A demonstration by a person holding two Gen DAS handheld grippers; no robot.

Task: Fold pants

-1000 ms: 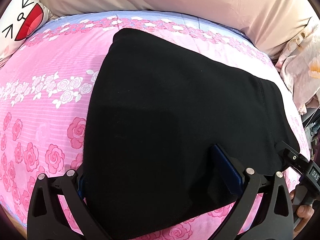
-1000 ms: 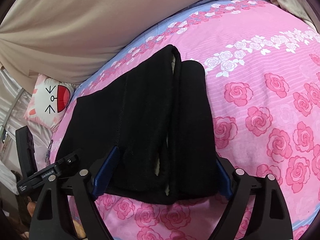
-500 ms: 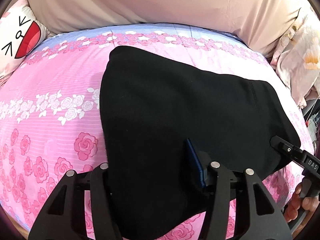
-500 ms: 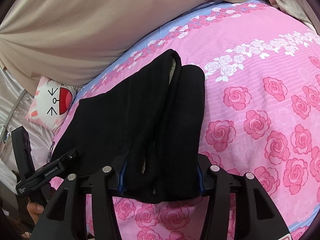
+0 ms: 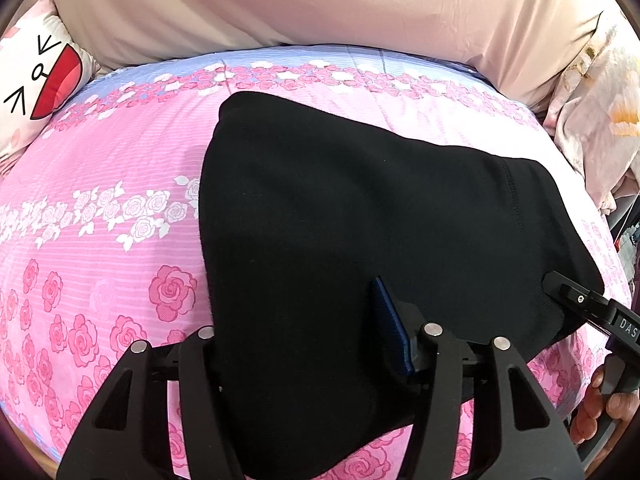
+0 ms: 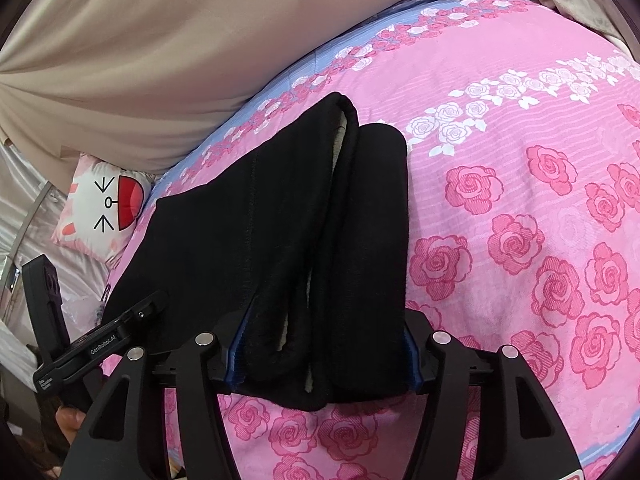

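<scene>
Both grippers' fingers [image 5: 394,332] [image 6: 412,364] clamp black pants [image 5: 360,220] on pink rose bedspread [image 5: 100,200], beige wall [image 5: 320,0] behind.

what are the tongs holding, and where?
Both grip the black pants: left tongs at the near edge, right tongs on the bunched near end.

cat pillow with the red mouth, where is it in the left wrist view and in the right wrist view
Left wrist view: the cat pillow sits at the upper left edge, beside the pink rose bedspread.
Right wrist view: cat pillow, left of centre, at the bedspread's far edge.
Shared landmark: the black pants.
</scene>
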